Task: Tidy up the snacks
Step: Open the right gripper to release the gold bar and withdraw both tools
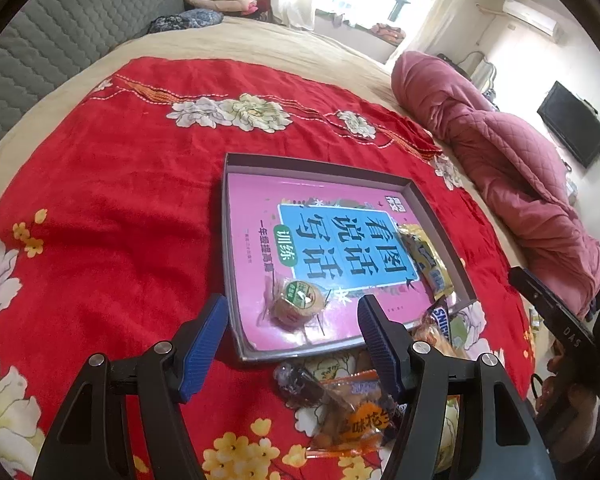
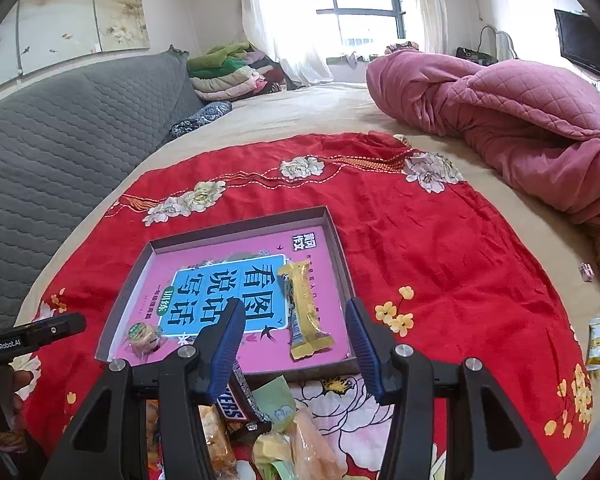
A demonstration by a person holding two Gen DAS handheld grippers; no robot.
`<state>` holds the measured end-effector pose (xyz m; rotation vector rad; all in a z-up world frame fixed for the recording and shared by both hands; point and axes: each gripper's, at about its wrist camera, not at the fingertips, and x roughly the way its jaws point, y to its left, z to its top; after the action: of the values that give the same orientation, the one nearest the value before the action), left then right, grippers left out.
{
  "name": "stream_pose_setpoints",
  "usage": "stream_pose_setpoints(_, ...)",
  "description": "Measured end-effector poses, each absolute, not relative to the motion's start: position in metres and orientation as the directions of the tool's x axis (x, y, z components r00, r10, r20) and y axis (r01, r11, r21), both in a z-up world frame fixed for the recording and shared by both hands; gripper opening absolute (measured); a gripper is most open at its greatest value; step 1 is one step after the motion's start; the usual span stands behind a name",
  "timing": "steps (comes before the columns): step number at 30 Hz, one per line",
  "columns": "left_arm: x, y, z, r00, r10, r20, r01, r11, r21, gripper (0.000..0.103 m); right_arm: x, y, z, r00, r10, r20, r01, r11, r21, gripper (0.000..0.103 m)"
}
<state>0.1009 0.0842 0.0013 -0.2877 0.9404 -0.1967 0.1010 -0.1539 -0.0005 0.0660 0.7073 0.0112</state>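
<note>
Red floral cloth (image 2: 440,248) (over beige bed (image 2: 300,116)) holds tray (image 2: 340,256).

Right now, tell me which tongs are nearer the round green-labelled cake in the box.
Left. The left tongs hang open just over the round cake, at the box's near edge. The right tongs, also open, sit farther right, by the yellow bar.

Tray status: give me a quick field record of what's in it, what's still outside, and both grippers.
tray: shallow box on red floral cloth, pink book cover lining its bottom
in tray: round wrapped cake, near corner; yellow wrapped bar, along the right side
outside tray: Snickers bar and loose packets piled at the near edge
left gripper: open, empty
right gripper: open, empty
</note>
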Motion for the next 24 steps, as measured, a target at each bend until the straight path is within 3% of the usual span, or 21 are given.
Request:
stream_pose_setpoints(4,0.096,0.083,0.004,0.578,-0.288,-0.763,0.043,0.945,-0.324,0.069,0.095,-0.153,0.003,0.763,0.035,-0.646,0.002,0.998,0.057,0.057)
stream_pose_setpoints(24,0.071,0.068,0.008,0.545,-0.314,-0.777,0.070,0.941,-0.332,0.069,0.063,-0.145,0.005,0.749,0.079,-0.658,-0.052,0.997,0.061,0.058)
